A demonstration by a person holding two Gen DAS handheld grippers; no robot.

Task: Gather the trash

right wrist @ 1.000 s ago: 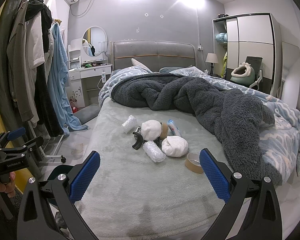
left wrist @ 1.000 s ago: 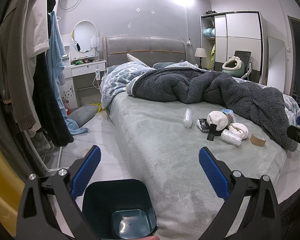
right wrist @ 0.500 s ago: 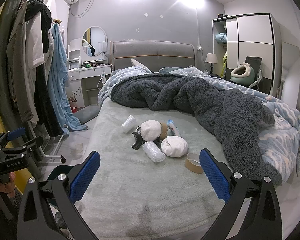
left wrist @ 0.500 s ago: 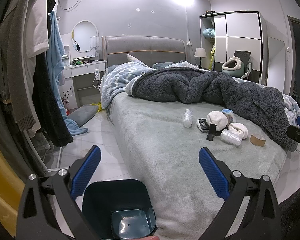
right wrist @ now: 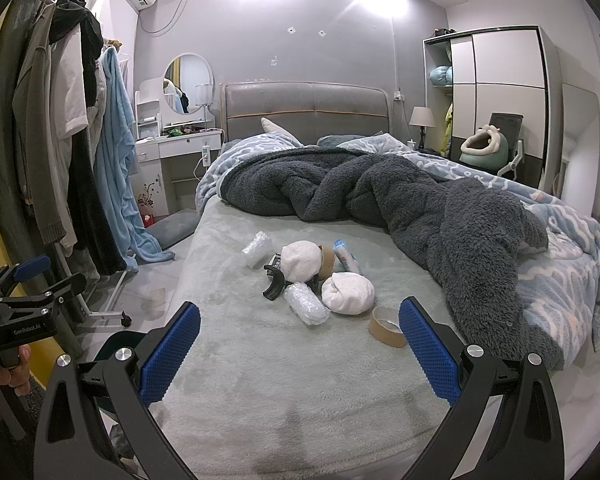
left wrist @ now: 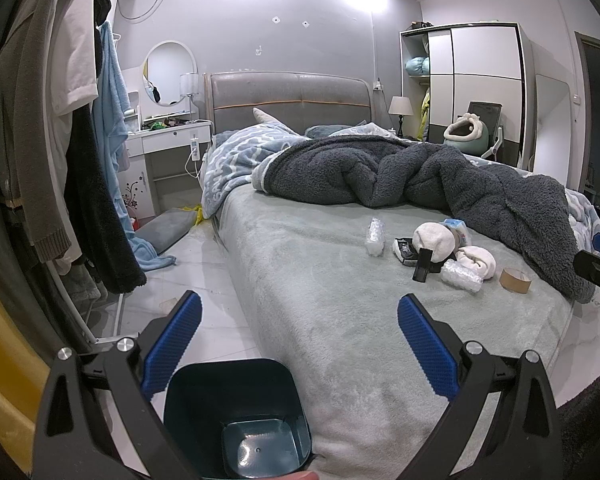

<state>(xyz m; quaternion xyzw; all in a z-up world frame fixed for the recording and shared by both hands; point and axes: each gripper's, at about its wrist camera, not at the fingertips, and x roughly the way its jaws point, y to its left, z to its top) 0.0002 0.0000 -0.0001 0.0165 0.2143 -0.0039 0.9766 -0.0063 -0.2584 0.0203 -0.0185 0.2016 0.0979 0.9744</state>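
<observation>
A pile of litter lies on the grey-green bed (right wrist: 260, 360): two bubble-wrap rolls (right wrist: 306, 303) (right wrist: 257, 248), two white bundles (right wrist: 348, 293) (right wrist: 300, 255), a brown tape roll (right wrist: 387, 327), a black curved piece (right wrist: 274, 283) and a blue-white tube (right wrist: 346, 257). The pile also shows in the left wrist view (left wrist: 440, 254). A dark teal bin (left wrist: 236, 416) stands on the floor by the bed's corner, below my left gripper (left wrist: 300, 330), which is open and empty. My right gripper (right wrist: 300, 340) is open and empty, short of the pile.
A dark grey fleece blanket (right wrist: 400, 200) and a blue patterned duvet (right wrist: 560, 240) cover the bed's far and right side. A clothes rack (left wrist: 60, 140) with hanging garments stands at the left. A white dressing table (left wrist: 160, 152) and a wardrobe (left wrist: 476, 80) line the back.
</observation>
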